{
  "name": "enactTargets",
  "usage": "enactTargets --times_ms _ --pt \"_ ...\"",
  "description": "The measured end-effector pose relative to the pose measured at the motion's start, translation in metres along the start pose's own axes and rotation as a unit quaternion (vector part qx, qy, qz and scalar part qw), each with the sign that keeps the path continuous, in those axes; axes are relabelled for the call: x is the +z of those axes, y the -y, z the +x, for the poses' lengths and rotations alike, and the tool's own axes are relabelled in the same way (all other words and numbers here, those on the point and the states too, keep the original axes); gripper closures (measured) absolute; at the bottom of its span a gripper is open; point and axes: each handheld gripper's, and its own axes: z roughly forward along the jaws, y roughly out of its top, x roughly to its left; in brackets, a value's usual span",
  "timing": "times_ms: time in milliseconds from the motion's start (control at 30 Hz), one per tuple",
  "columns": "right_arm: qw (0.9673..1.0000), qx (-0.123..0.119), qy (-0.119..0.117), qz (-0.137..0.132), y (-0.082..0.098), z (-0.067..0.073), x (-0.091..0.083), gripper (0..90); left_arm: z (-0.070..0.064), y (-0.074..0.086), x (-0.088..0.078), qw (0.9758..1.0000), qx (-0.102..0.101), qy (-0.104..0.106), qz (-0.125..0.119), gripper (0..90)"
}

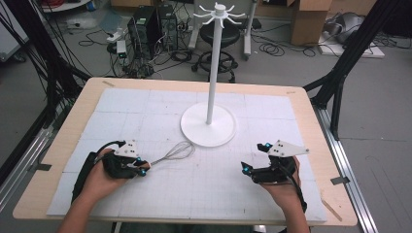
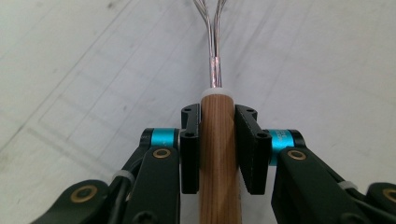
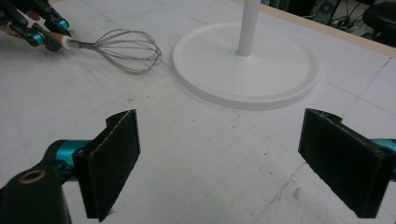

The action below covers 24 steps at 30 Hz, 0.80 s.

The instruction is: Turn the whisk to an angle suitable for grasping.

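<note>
A wire whisk (image 1: 176, 152) with a wooden handle (image 2: 217, 149) lies on the white mat, its wire head pointing toward the stand's base. My left gripper (image 1: 142, 167) is shut on that handle; in the left gripper view both black jaws press its sides near the white collar. From the right gripper view the whisk (image 3: 122, 49) sits at the upper left. My right gripper (image 1: 250, 162) rests at the mat's right front, open wide, with nothing between its pads (image 3: 114, 158). A white stand (image 1: 209, 73) rises from a round base (image 1: 194, 133) at the mat's middle.
The stand's top carries a ring of short white hooks (image 1: 219, 13). A wooden table edge (image 1: 48, 160) frames the white gridded mat (image 1: 204, 194). Black frame legs (image 1: 340, 77) stand off the table's right side, and cables and equipment lie on the floor behind.
</note>
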Motion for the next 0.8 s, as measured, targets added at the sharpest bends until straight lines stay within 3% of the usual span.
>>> enactTargets --times_ms 333,700,800 --pt "1.0000 0.002 0.005 -0.009 -0.002 -0.003 -0.007 11.4 -0.014 -0.032 0.043 0.9977 0.028 0.061 0.000 72.7" --pt "0.9999 -0.003 0.005 -0.012 -0.003 -0.002 -0.010 11.4 -0.027 -0.068 0.073 0.9945 0.060 0.086 0.007 72.7" --pt "0.9999 -0.004 0.003 -0.014 -0.004 -0.001 -0.010 11.4 -0.031 -0.080 0.083 0.9930 0.076 0.089 0.010 72.7"
